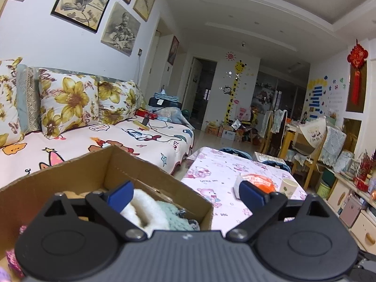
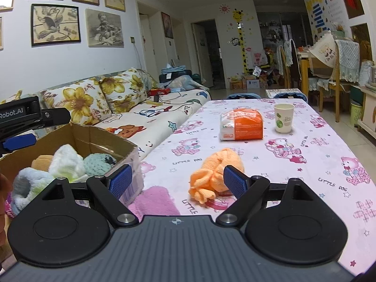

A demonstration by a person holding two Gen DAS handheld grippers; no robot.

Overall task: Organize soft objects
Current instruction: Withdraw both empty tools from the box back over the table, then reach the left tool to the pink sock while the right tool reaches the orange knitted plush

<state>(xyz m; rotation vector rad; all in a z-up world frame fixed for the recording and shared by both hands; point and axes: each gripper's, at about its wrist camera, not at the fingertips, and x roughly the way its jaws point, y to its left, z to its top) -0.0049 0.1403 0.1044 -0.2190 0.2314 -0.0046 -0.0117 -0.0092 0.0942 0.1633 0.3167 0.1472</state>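
Note:
A cardboard box (image 1: 70, 164) stands at the table's left end, holding a white fluffy piece (image 1: 143, 206) and a teal knitted one (image 1: 174, 213). My left gripper (image 1: 185, 195) hovers over the box, open wide, with nothing pressed between its pads. In the right wrist view the box (image 2: 98, 131) also shows brown and pale blue soft items. An orange knitted piece (image 2: 216, 171) lies on the table, just in front of my open right gripper (image 2: 178, 182) and partly behind its right finger. A pink fuzzy cloth (image 2: 155, 199) lies below the jaws.
An orange-and-white tissue pack (image 2: 242, 124) and a paper cup (image 2: 283, 117) stand further back on the table with the pink bear cloth (image 2: 305, 176). A sofa (image 2: 152, 115) with flowered cushions runs along the left. Chairs and cabinets are at far right.

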